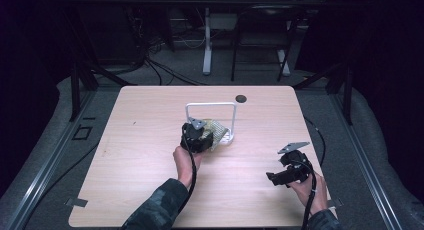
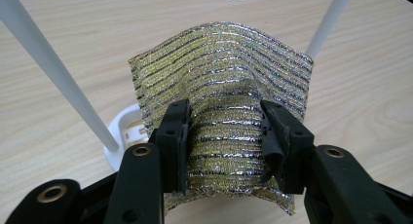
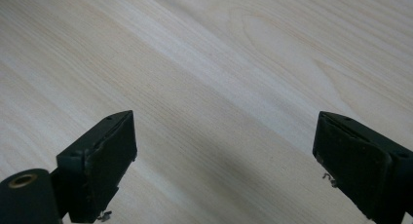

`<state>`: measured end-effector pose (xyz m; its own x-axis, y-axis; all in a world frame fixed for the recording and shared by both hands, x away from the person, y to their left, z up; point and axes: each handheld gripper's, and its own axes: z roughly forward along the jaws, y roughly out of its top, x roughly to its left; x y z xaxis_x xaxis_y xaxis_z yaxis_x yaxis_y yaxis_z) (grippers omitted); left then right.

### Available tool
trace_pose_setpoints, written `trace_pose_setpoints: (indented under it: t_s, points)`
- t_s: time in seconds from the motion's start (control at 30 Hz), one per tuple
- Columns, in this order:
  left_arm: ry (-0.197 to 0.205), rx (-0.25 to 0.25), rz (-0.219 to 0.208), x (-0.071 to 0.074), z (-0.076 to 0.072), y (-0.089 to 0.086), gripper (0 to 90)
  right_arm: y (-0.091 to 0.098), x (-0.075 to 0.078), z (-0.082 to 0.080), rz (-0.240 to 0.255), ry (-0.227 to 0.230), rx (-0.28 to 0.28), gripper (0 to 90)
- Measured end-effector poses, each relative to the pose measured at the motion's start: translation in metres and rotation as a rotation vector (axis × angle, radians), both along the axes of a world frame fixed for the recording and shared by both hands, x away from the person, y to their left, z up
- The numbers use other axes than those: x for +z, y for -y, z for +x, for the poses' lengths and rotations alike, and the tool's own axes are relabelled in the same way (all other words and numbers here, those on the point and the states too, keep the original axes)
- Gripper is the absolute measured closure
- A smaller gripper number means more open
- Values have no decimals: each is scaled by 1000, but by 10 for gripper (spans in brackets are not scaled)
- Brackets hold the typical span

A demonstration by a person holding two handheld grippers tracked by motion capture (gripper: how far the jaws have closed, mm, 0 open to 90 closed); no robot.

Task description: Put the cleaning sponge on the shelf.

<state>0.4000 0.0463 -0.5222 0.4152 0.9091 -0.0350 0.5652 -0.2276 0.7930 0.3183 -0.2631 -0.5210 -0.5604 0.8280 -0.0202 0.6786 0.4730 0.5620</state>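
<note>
My left gripper [image 2: 224,146] has its jaws pinched on the glittery woven cloth [image 2: 224,83], just in front of the white rack [image 1: 211,106] mid-counter. It's floppy and light, bunches easily, so I'd grip an edge. Right gripper [image 3: 224,160] hangs open, empty.

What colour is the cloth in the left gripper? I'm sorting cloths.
Yellow-gold cloth with thin silver and dark stripes, clearest in the left gripper view.
</note>
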Motion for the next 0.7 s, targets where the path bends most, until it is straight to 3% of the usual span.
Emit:
trace_pose_setpoints:
  t_s: [0.33,0.7]
  points:
    - [15,57,11,-11,9,9,561,-1,0,0,7,-4,2,85]
    - [-3,93,16,-16,19,19,555,0,1,0,8,-5,8,86]
